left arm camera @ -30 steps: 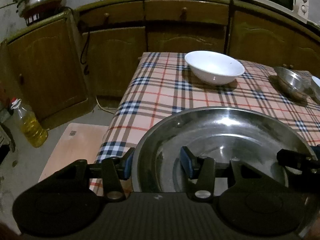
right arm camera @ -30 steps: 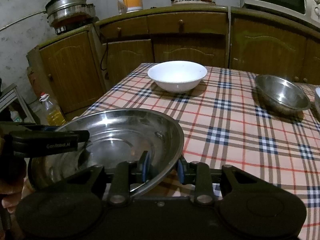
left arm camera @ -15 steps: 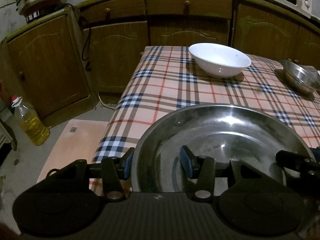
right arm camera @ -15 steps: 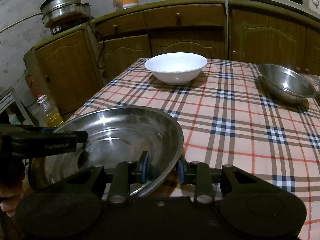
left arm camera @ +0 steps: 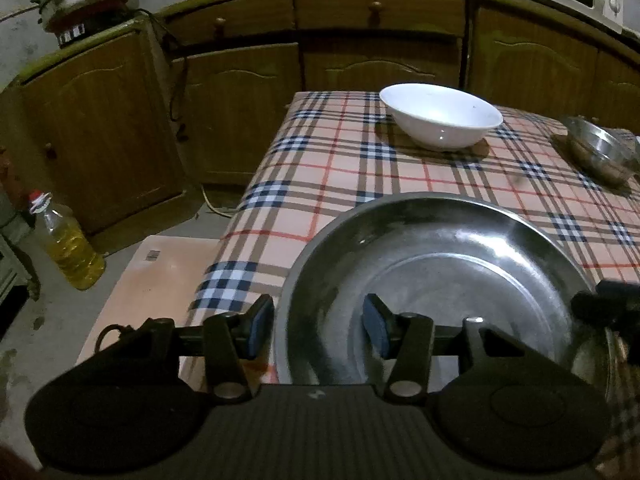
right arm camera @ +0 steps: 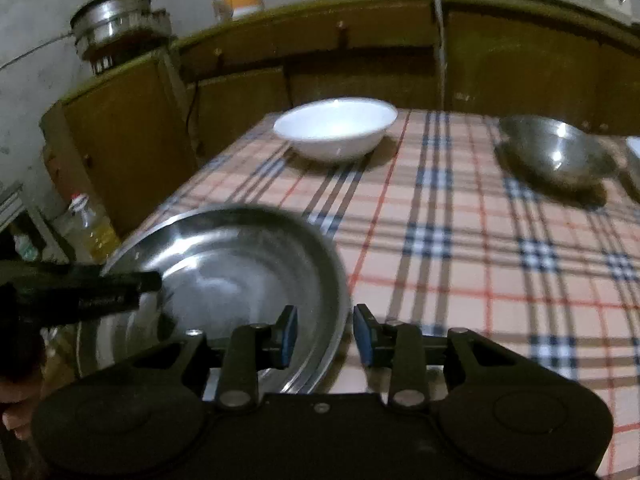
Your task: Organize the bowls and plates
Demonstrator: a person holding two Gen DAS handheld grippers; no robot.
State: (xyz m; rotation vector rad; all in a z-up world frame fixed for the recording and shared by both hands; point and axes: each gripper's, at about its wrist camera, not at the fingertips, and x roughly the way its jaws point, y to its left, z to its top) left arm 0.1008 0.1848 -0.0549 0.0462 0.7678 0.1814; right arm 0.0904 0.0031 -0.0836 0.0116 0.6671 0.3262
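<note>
Both grips are being released: left gripper (left arm camera: 318,330) and right gripper (right arm camera: 325,335) jaws have just been opening, pads clear of the large round steel basin's (left arm camera: 440,276) rim, now resting at the checked tablecloth's (right arm camera: 460,248) near corner

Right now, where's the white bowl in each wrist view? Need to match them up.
Left wrist: the white bowl is upper right of centre, at the far end of the checked tablecloth.
Right wrist: the white bowl is upper centre, slightly left, also at the far end of the cloth.
Shared landmark: the small steel bowl, to the white bowl's right in both views.
</note>
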